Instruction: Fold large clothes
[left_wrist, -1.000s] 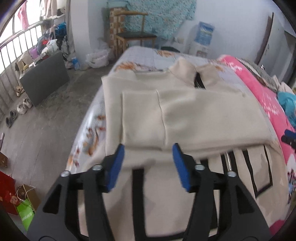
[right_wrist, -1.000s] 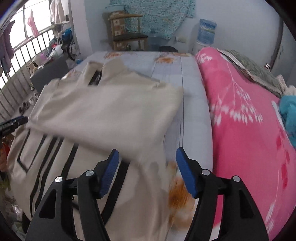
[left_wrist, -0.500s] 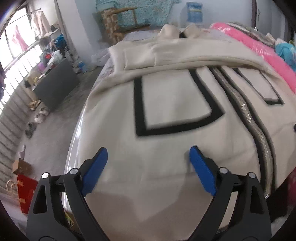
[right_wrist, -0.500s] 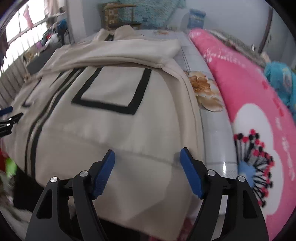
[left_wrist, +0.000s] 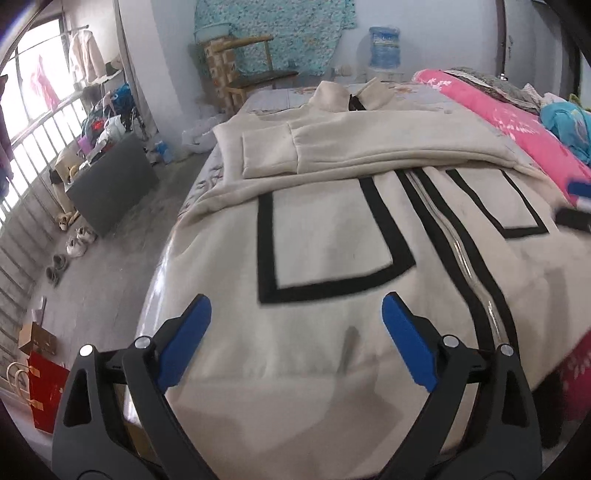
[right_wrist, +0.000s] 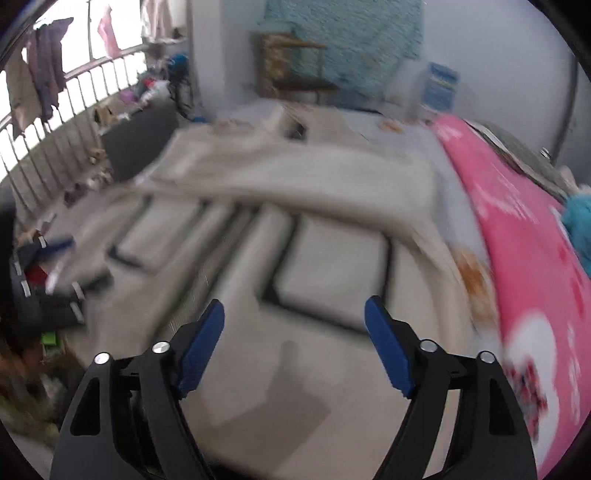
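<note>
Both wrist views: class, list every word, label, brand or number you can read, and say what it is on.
No text can be read in either view.
Water bottle: blue label, print too small to read.
Red bag: no legible print.
Cream jacket: black outlined rectangles only, no lettering.
Pink blanket: white floral pattern, no words.
Right wrist view: motion-blurred throughout; nothing legible.

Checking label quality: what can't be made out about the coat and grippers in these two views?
- Coat hem: left wrist view, hidden below the left gripper frame.
- Zipper and pocket outlines: right wrist view, smeared by motion blur.
- Right gripper: left wrist view, cut by the edge; its own view shows it open.
</note>
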